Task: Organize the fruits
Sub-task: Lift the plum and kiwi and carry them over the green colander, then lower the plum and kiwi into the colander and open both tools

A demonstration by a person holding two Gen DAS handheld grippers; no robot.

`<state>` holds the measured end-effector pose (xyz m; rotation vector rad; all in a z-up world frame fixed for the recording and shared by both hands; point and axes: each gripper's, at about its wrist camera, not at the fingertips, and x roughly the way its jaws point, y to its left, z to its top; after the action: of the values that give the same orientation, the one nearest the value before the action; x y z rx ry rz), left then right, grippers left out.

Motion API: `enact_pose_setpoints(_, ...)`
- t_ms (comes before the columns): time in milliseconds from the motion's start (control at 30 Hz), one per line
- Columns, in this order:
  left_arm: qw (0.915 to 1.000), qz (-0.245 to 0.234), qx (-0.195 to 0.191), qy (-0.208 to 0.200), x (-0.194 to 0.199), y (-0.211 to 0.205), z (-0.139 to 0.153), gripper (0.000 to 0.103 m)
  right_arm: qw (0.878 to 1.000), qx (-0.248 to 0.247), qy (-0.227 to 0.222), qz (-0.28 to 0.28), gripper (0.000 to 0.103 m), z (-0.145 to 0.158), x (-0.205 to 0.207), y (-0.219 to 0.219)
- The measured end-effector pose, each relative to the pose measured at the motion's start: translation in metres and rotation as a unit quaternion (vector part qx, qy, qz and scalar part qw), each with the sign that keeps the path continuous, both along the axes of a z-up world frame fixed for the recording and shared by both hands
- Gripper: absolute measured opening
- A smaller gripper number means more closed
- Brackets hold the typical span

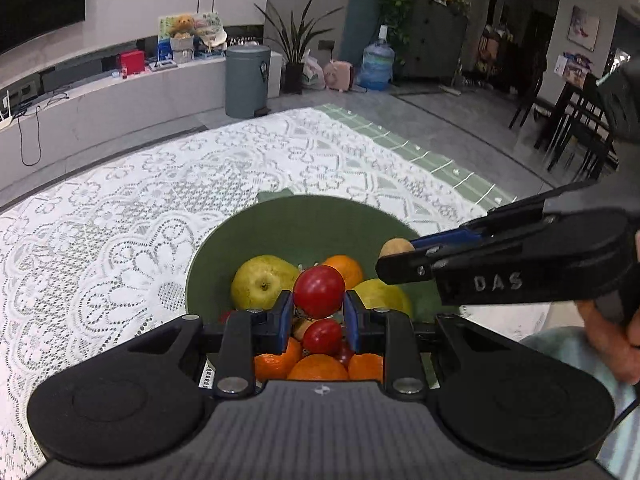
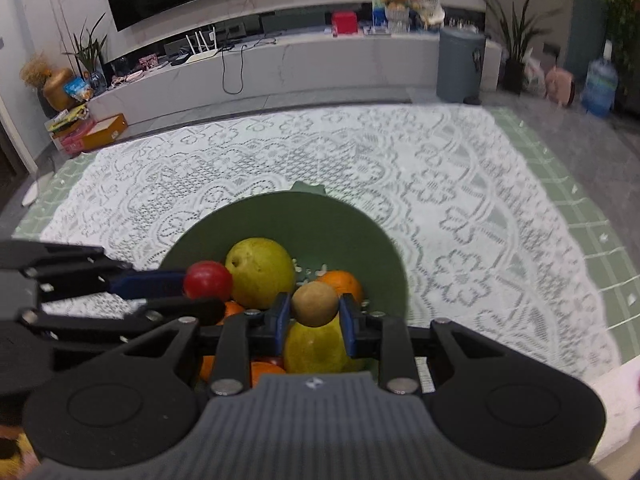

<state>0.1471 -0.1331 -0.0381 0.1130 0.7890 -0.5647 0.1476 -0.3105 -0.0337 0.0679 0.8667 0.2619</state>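
A green bowl (image 1: pixel 280 216) (image 2: pixel 280 216) on the lace cloth holds a yellow-green pear (image 1: pixel 262 282) (image 2: pixel 260 272), oranges (image 1: pixel 318 368) (image 2: pixel 340 282), a yellow fruit (image 1: pixel 382 294) (image 2: pixel 316 348) and small red fruits (image 1: pixel 322 336). My left gripper (image 1: pixel 318 306) (image 2: pixel 208 290) is shut on a red tomato (image 1: pixel 319 291) (image 2: pixel 208 280) above the bowl. My right gripper (image 2: pixel 314 314) (image 1: pixel 394 258) is shut on a small brown kiwi-like fruit (image 2: pixel 315 304) (image 1: pixel 396 247) above the bowl's right side.
The table has a white lace cloth (image 1: pixel 120 240) (image 2: pixel 480 200) over a green checked cloth (image 1: pixel 440 160). Beyond are a grey bin (image 1: pixel 247 80), a TV bench (image 2: pixel 280 64), plants, a water jug (image 1: pixel 378 66) and dark chairs (image 1: pixel 576 120).
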Motion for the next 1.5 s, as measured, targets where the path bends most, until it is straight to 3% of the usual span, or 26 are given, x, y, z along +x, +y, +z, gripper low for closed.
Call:
enact_pose_setpoints(200,0.9996,-0.004,0.02,0.019,0.015,-0.001,-0.016,0.03,1.0,0.018,0.017,0.002,0.023,-0.005,0.024,0.007)
enact_pose_setpoints(367,0.9992,-0.008,0.023,0.03,0.021,0.001,-0.025,0.03,0.995,0.069,0.071,0.008,0.023,-0.023,0.047,0.014)
enact_pose_setpoints(600,0.9995,-0.01,0.009,0.029,0.023,0.009,-0.024,0.03,0.988,0.115,0.098,-0.019,0.023,-0.035,0.059,0.006)
enact_pose_setpoints(800,0.9991,-0.009,0.021,0.036,0.012,0.009,-0.026,0.03,0.987,0.114,0.104,-0.052,0.024,-0.035,0.054,-0.003)
enact_pose_setpoints(1067,0.9986,0.01,0.012,0.051,0.016,0.009,-0.03,0.03,0.99,0.068,0.119,0.005,0.024,-0.038,0.058,0.023)
enact_pose_setpoints(1500,0.9982,0.011,0.039,0.045,0.015,-0.001,-0.032,0.032,0.992,0.058,0.115,0.007,0.024,-0.037,0.057,0.024)
